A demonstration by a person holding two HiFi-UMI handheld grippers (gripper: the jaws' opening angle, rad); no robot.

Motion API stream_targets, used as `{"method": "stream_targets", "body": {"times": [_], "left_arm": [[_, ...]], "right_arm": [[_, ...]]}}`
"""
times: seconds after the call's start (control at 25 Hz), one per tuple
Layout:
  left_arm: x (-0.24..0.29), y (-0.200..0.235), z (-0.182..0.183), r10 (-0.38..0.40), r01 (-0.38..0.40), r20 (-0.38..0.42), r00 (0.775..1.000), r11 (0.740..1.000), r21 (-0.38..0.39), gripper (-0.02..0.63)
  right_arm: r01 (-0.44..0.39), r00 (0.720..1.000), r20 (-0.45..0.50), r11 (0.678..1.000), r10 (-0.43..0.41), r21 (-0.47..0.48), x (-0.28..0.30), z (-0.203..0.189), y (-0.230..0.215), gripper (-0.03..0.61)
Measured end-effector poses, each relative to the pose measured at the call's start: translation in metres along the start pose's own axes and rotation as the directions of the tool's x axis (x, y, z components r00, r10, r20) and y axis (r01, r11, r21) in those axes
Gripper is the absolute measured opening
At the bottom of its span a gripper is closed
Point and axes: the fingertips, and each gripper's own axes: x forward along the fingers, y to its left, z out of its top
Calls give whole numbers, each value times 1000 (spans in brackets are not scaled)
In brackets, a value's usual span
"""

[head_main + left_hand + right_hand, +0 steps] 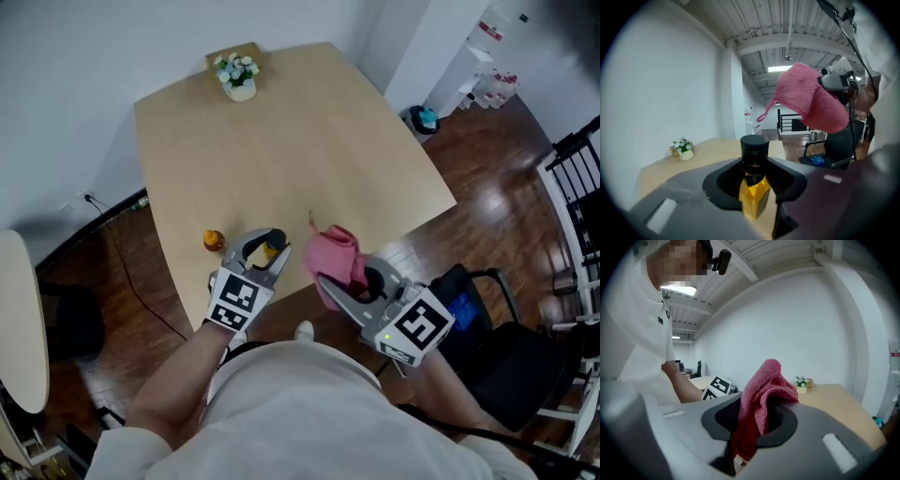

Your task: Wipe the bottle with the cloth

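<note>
A small bottle (753, 187) with yellow liquid and a black cap stands upright between the jaws of my left gripper (263, 254), which is shut on it near the table's front edge. In the head view the bottle (271, 249) shows as a yellow spot inside the jaws. My right gripper (349, 281) is shut on a pink cloth (337, 254), which bunches up above its jaws just right of the bottle. The pink cloth (761, 404) fills the jaw gap in the right gripper view, and it hangs high at the right as the cloth (811, 101) in the left gripper view.
A second small bottle (215, 241) with an orange top stands on the wooden table (281, 150) left of my left gripper. A flower pot (238, 76) sits at the far edge. A black chair (506, 347) stands right of me on the wood floor.
</note>
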Motion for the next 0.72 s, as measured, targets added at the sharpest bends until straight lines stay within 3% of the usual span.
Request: {"method": "stream_targets", "body": {"times": [0.12,0.24,0.44,0.6,0.72], "left_arm": [[-8,-11,13,-30,30,-5,1000,999,38,147],[-17,-23,17,-45,45,-13,999,997,57,147],[-32,-17,27,-56,57,-14,998,995,77,147],[-42,0,36,-65,65,14,998,998,14,147],[-47,6,57,-85,88,57,995,995,-49,147]], "right_arm": [[-92,996,-18,994,91,-65,38,14,10,78],[-130,991,-52,988,126,-78,58,12,14,78],[-95,995,-18,995,96,3,62,2,-1,78],[-19,1000,13,999,19,49,56,4,-26,78],[-30,999,44,998,28,55,57,6,-27,78]]}}
